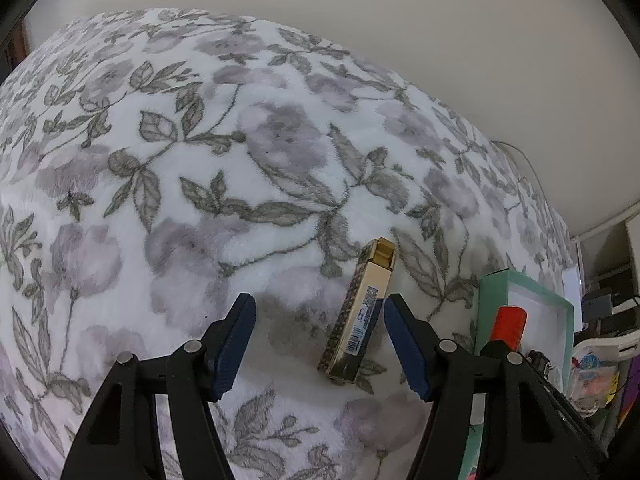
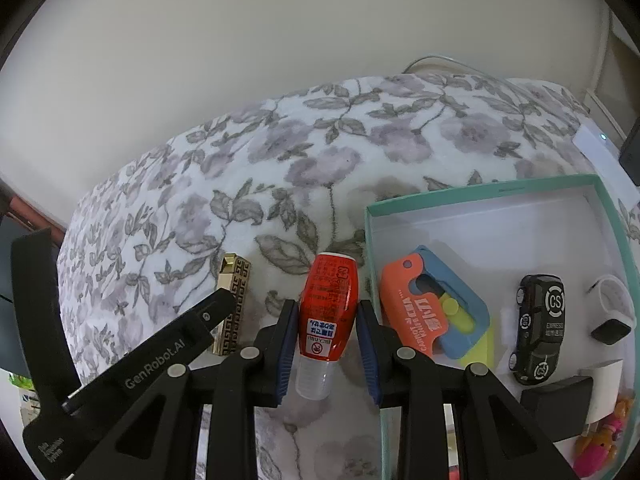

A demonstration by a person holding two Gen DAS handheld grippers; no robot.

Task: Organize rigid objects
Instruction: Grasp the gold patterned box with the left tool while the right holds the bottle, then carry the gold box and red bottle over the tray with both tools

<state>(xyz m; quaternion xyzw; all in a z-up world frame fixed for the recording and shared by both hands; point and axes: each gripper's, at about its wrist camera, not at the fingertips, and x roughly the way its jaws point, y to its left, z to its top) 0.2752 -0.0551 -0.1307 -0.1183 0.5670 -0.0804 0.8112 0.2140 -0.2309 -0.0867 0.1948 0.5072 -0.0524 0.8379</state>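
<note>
Floral blanket (image 1: 168, 184) with grey leaves and pale purple flowers covers the soft surface under both tongs, and a plain light wall stands behind it.

The left gripper (image 1: 320, 344) points down at the blanket with its jaws spread. The gold box (image 1: 360, 312), a slim carton with a barcode label, lies flat between them, but much closer to the right-hand jaw, almost touching it, while a wide gap remains to the other one. Neither pad presses on it. Its long axis runs away from the tongs, nearly along the line of the fingers and only a little tilted, so the jaws can close across its narrow width.

The right gripper (image 2: 328, 332) is pinching the red bottle (image 2: 329, 308) at its body; the clear cap points back toward the tongs and the rounded end points forward. The bottle appears to be lifted above the blanket. The teal box (image 2: 496, 192) stands just to the right of these tongs, and inside it already lie an orange and blue toy (image 2: 424, 312), a black toy car (image 2: 540, 328) and some small items.

In my judgement the left hand is clearly the nearer one to the gold box, and it should shift a little to its right to centre the carton before closing.
</note>
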